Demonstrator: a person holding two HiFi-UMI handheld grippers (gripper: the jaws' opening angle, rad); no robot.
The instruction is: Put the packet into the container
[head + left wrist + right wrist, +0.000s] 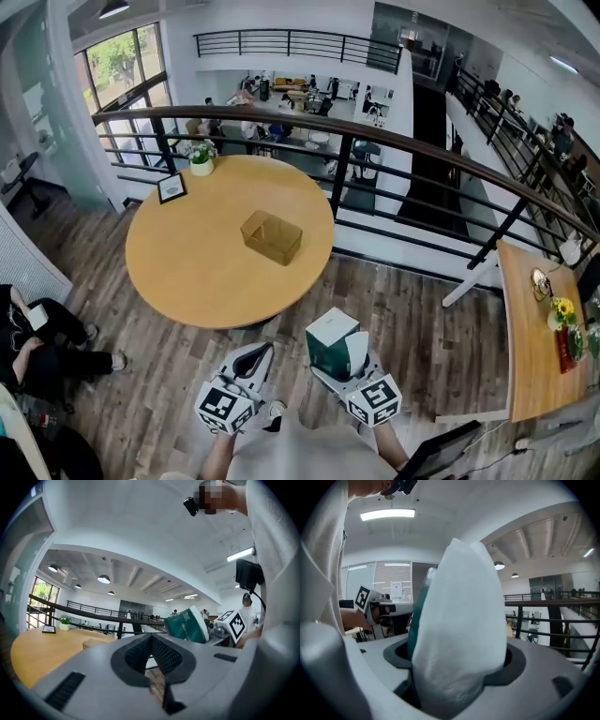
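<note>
Right gripper (349,373): jaws clenched on the packet (457,630), a soft green-and-white pack gripped at its lower end, with most of it standing above the jaws and tilted a bit. The wrap looks pinched in at the grip, so my read is the hold is firm. Left gripper (251,361): jaws closed tip to tip with nothing between them, just beside the right one. You have both close to your body, over the wood floor (394,309) and well short of the container (271,236). The container is an open-top amber box that looks empty, sitting upright near the middle of the round surface (187,272). Beyond the container, at the surface's far-left edge, are a small plant pot (201,165) and a framed card (172,187), both well apart from it. Step in hand, as I judge it: carry phase. The pick is done but the packet is not yet over the surface, let alone the container. Next move calls for closing in on the container, bringing the right gripper over its opening, lining the packet's long side up with the container's long side, lowering it in, then releasing. Fit looks fairly snug, so align before you let go; a skewed entry could catch the rim or shove the light box. Left is spare and could steady the container wall if it slides.
</note>
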